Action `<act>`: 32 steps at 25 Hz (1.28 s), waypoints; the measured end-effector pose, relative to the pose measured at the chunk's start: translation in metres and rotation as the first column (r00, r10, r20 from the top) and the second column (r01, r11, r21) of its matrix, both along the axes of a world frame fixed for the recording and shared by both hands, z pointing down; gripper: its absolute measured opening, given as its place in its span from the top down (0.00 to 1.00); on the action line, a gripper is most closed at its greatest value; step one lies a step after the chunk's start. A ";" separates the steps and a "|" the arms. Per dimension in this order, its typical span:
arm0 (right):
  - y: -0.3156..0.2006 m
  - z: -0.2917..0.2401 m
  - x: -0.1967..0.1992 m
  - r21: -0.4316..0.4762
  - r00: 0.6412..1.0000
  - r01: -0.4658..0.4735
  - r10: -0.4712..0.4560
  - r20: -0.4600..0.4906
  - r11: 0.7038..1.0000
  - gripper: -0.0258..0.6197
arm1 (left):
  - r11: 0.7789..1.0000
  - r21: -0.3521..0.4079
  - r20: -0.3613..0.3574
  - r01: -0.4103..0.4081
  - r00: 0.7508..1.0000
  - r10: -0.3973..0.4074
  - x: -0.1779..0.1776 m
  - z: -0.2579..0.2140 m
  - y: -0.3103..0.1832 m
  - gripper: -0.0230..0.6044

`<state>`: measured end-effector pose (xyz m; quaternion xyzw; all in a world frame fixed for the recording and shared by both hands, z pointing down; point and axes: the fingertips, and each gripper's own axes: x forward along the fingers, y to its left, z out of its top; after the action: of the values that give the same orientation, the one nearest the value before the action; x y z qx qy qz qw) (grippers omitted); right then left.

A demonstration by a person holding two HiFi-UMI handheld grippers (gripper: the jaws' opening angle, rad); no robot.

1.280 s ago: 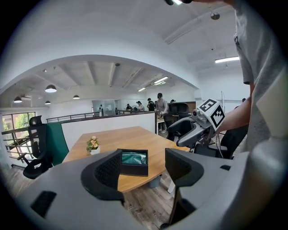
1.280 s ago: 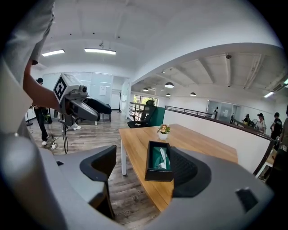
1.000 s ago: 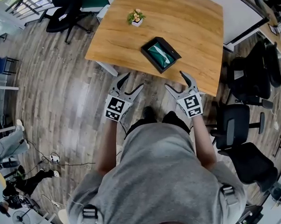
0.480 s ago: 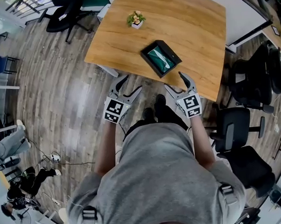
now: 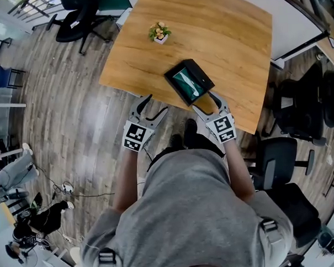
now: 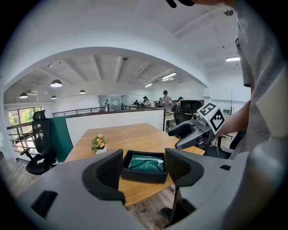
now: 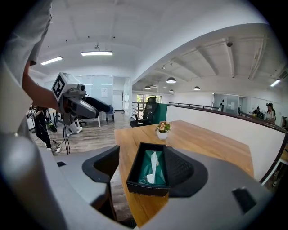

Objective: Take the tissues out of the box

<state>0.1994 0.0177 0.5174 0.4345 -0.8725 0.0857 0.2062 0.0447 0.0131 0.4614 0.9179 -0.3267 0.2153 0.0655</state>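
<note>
Tissues point(image 7: 154, 167), one white sheet poking out of a green pack, lie inside the black box point(image 5: 175, 91). It rests near the front edge of the wooden table point(image 5: 223, 33), just above centre in the head view. Nearest, at the bottom of that view, is the person's grey shirt point(image 5: 187, 212), with both forearms reaching up the frame. The left gripper point(image 5: 154, 104) hangs over the plank floor point(image 5: 83, 123) just short of the table's near edge, left of centre. Its jaws stand wide apart with nothing in them, and in the left gripper view the box shows through the gap, farther off on the table. The right gripper point(image 5: 208, 102) is over the table's near edge, right beside the box's nearest corner. Its jaws have just been closing a little but are released. In the right gripper view the box shows in the gap between them with neither pad pressing on it. Whether a jaw touches the box I cannot tell. Beyond the box, toward the upper middle, a small potted flower point(image 5: 159, 32) stands on the table, well apart from it. Black office chairs point(image 5: 278, 153) stand on the floor at the right edge.
</note>
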 end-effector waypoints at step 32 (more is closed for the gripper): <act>-0.072 0.070 -0.007 -0.184 0.988 0.145 -0.151 -0.017 0.972 0.49 | 0.998 -0.057 0.007 -0.020 1.000 0.020 0.036 0.037 -0.078 0.48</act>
<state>0.1922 -0.0546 0.5877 0.3489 -0.8876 0.1429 0.2645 0.0810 -0.0645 0.4987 0.9181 -0.3116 0.2285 0.0883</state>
